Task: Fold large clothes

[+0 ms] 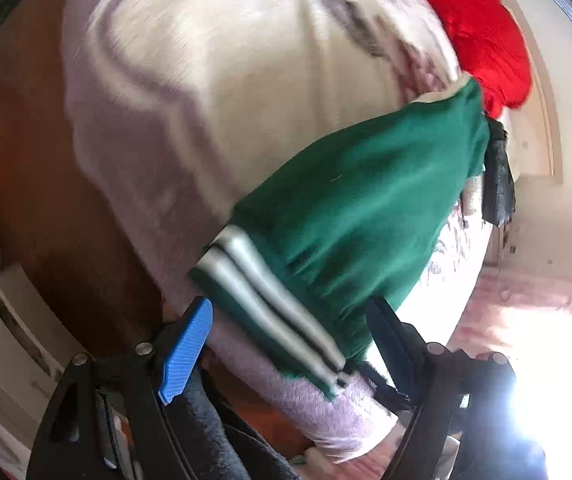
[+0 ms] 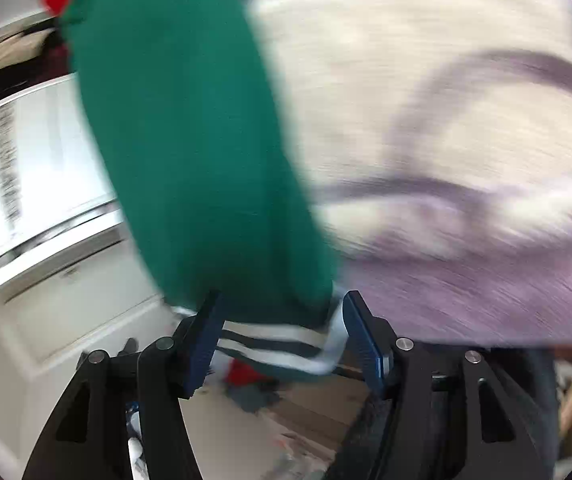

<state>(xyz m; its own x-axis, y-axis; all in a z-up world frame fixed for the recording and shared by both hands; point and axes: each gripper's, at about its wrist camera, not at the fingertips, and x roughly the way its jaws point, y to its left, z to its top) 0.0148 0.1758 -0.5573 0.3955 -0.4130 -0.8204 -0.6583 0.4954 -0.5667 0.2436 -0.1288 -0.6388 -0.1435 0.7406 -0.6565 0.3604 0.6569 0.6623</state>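
Green knit, soft and limp, hangs between your two tools: it is a large garment (image 1: pixel 358 216) with a white-and-dark striped cuff (image 1: pixel 269 312), and it drapes over a fluffy lilac-and-cream blanket (image 1: pixel 213 92) that fills the space ahead of both tools. Judge it light but floppy; it will sag and swing wherever you do not hold it, and the blur in both views fits fabric on the move.

Your right tool (image 2: pixel 281 340) has its fingers apart with the striped cuff (image 2: pixel 277 344) lying across the gap between the blue pads; whether they pinch it you cannot tell for sure, as the pads stand wide. Your left tool (image 1: pixel 290 344) also stands apart, the cuff and the blanket edge passing between its pads.

The ribbed cuff is the firmest place to take hold; the smooth green body would likely slip or bunch. Pinch at the cuff or a seam, and keep tension between the tools.

A red cloth (image 1: pixel 482 32) lies beyond the garment, far ahead of the left tool. No container shows clearly in either view.
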